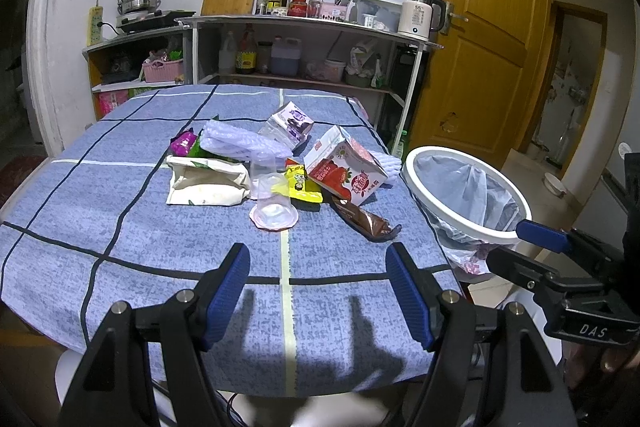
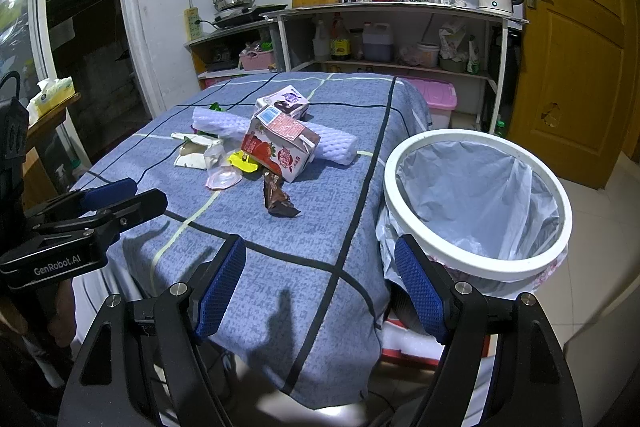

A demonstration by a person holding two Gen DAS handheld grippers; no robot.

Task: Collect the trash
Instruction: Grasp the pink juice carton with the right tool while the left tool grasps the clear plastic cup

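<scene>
On the blue checked tablecloth [image 1: 120, 227], a heap of trash is lying in the middle: a strawberry milk carton [image 1: 346, 173] tipped on its side, a purple carton [image 1: 290, 125] behind it, a clear plastic cup [image 1: 272, 201] standing mouth-down, a brown wrapper [image 1: 366, 223] lying nearest the edge, and a cream paper bag [image 1: 206, 181]. Just beside the table's right edge, a white-rimmed trash bin [image 2: 476, 263] is standing, lined with a pale plastic bag [image 2: 480, 187]; I cannot tell whether anything is lying inside. The left gripper [image 1: 318, 259] is hovering over the cloth with jaws spread wide, holding nothing. The right gripper [image 2: 320, 255] is likewise gaping, empty, between table edge and bin.
</scene>
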